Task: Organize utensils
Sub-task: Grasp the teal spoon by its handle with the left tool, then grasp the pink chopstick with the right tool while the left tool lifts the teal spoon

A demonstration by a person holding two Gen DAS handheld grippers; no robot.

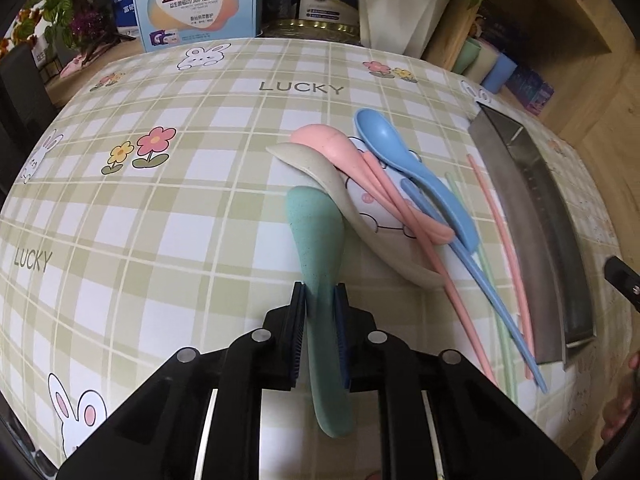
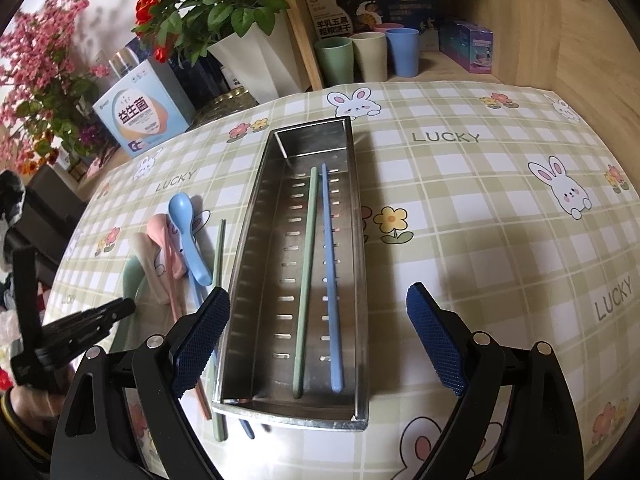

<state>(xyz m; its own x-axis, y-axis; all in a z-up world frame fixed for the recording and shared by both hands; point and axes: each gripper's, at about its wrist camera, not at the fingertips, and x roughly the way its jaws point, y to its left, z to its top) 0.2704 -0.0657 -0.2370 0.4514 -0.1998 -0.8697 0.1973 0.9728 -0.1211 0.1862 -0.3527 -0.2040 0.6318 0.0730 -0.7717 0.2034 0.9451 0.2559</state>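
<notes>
The left gripper (image 1: 320,312) is clamped on the handle of the green spoon (image 1: 320,248), beside the beige spoon (image 1: 320,176), pink spoon (image 1: 332,144) and blue spoon (image 1: 384,140) on the tablecloth (image 1: 160,220). The right gripper (image 2: 318,336) is spread wide and empty above the metal tray (image 2: 248,280). A green chopstick (image 2: 306,272) and a blue chopstick (image 2: 330,272) lie side by side in the tray.

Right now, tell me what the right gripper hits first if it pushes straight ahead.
Probably the near end wall of the tray: the open right gripper straddles it, pointing along the two chopsticks inside. Its height above the tray is unclear.
</notes>
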